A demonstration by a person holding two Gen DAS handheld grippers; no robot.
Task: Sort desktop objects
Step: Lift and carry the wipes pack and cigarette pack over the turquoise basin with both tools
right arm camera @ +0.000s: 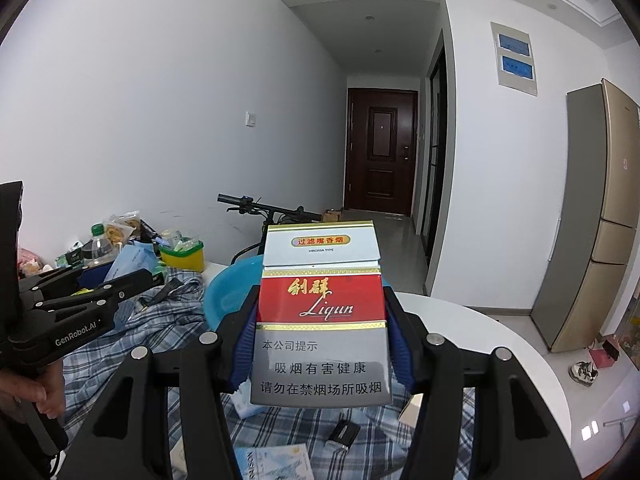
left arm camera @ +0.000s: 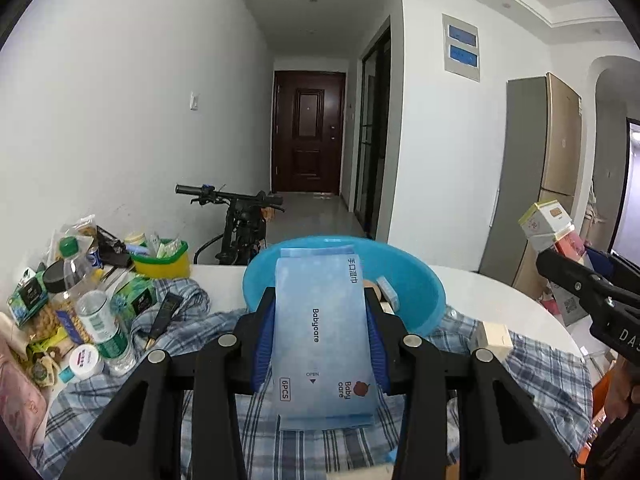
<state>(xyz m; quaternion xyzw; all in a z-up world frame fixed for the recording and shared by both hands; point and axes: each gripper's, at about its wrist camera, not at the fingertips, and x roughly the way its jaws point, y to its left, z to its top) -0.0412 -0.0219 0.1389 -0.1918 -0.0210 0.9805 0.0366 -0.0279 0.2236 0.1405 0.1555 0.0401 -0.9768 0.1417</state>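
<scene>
My left gripper (left arm camera: 320, 304) is shut on a light blue Babycare wet-wipe pack (left arm camera: 322, 336) and holds it above the checked cloth (left arm camera: 192, 324), in front of the blue plastic basin (left arm camera: 420, 284). My right gripper (right arm camera: 322, 300) is shut on a red and white Liqun cigarette pack (right arm camera: 322, 308), held above the cloth (right arm camera: 176, 316) with the basin (right arm camera: 224, 292) behind it to the left. The right gripper with its pack also shows at the right edge of the left wrist view (left arm camera: 560, 240). The left gripper with the wipes also shows in the right wrist view (right arm camera: 132, 264).
A clutter of bottles (left arm camera: 100, 316), snack bags, jars and boxes lies at the table's left, with a yellow-green box (left arm camera: 162, 260). A black tube (left arm camera: 164, 316) lies on the cloth. A small black item (right arm camera: 344, 434) and a booklet (right arm camera: 276, 462) lie below. A bicycle (left arm camera: 240, 220) stands behind the white table (left arm camera: 532, 320).
</scene>
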